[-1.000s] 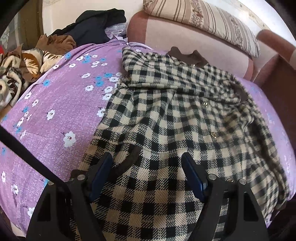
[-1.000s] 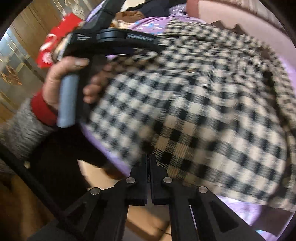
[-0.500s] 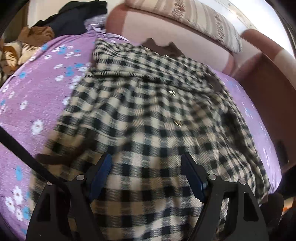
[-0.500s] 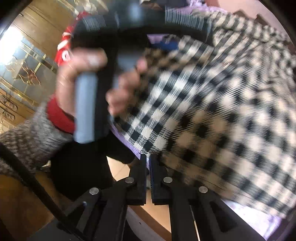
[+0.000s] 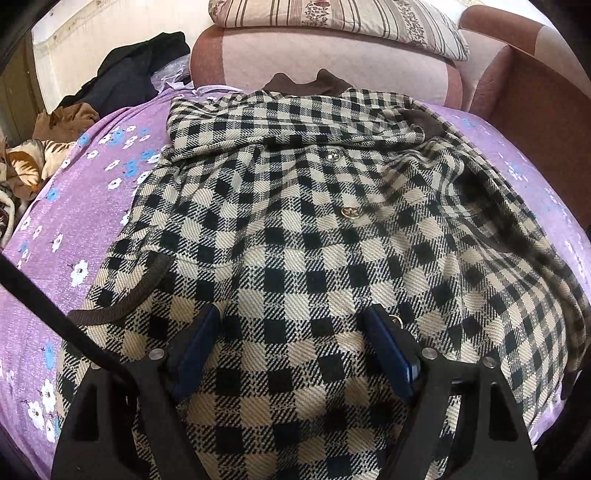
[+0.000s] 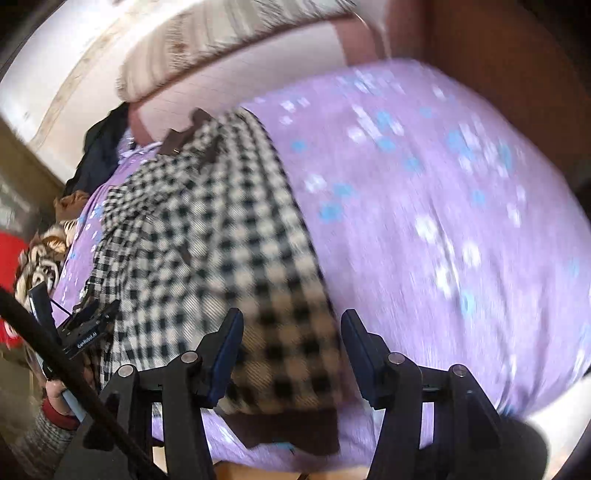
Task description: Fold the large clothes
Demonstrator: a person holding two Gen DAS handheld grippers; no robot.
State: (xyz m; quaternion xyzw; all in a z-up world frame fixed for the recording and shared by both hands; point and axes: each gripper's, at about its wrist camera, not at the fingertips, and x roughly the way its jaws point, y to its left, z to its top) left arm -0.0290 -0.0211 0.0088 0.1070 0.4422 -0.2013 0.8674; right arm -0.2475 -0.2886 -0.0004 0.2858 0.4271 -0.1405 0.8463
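Observation:
A black and cream checked coat [image 5: 314, 229] with brown collar and trim lies on a purple flowered bedsheet [image 5: 74, 221]. It is folded into a narrower shape, with gold buttons on top. My left gripper [image 5: 291, 343] is open and empty, just above the coat's near end. In the right wrist view the coat [image 6: 207, 240] runs along the left, with its brown hem at the bed's near edge. My right gripper [image 6: 291, 347] is open and empty over the coat's right edge. The left gripper [image 6: 79, 325] shows at the far left of that view.
A pink sofa back [image 5: 332, 62] with a striped pillow [image 5: 351, 18] stands behind the bed. Dark and brown clothes [image 5: 125, 81] are piled at the back left. A brown armrest [image 5: 535, 96] rises on the right. The purple sheet [image 6: 443, 221] spreads right of the coat.
My right gripper has opened and let go of the coat edge, then swung to the right side. The left gripper has shifted over the coat, which now lies folded over.

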